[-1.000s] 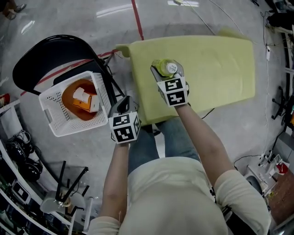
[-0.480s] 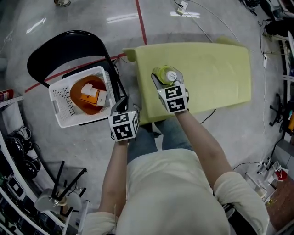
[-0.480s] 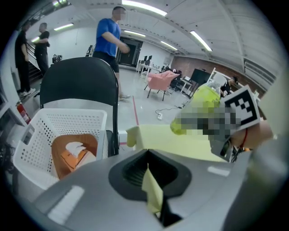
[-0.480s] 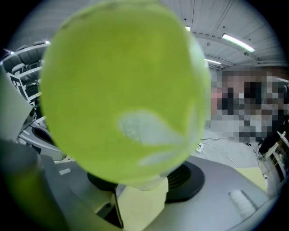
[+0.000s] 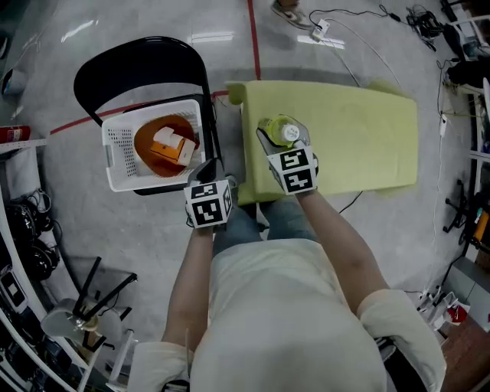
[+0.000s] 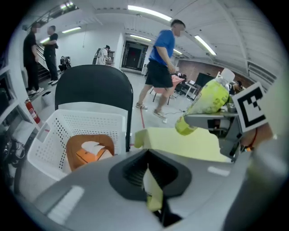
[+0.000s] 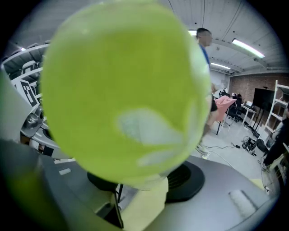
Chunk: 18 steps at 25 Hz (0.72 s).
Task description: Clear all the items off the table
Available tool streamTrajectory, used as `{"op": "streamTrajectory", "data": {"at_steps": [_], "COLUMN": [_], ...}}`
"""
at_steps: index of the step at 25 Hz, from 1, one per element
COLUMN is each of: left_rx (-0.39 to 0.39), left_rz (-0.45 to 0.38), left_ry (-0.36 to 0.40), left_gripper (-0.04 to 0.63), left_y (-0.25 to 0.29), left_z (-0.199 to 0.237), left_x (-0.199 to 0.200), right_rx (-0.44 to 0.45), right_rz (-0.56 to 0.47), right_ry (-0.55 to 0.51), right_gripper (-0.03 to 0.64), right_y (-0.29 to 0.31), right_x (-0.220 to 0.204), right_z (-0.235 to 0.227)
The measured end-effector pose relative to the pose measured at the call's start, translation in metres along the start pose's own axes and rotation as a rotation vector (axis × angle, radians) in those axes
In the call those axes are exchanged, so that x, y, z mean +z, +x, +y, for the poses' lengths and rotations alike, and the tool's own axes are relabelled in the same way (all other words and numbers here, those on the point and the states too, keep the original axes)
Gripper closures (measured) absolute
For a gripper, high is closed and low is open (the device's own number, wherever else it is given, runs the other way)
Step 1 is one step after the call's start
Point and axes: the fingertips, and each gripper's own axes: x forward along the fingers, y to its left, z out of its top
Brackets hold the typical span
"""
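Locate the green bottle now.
In the head view, the green bottle is held in the right gripper, over the left end of the yellow table, right of the white basket.

Close-up green bottle (image 7: 122, 85), heavily blurred

Lighting: bright, even, from ceiling strip lights (image 6: 149, 11); pale glare streaks on grey floor (image 5: 213, 37). Fisheye bending, black corners in gripper views. Out of focus: green bottle (image 7: 122, 85), filling right gripper view.
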Motion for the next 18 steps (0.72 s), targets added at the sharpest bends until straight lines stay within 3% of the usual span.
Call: {"op": "streamTrajectory", "data": {"at_steps": [10, 18], "left_rx": [0.094, 0.184], "left_rz": [-0.042, -0.072], "left_ry": [-0.115, -0.249], "left_gripper": [0.586, 0.586], "left_y": [-0.033, -0.052], "left_z": [0.069, 0.127], "left_x": [-0.012, -0.03], "right_rx": [0.117, 0.248], "right_rz": [-0.009, -0.018], "right_ry": [-0.121, -0.229], "right_gripper": [0.354, 0.354], "right_y": [0.013, 0.041], "right_x": [0.031, 0.056], "right_z": [0.073, 0.141]}}
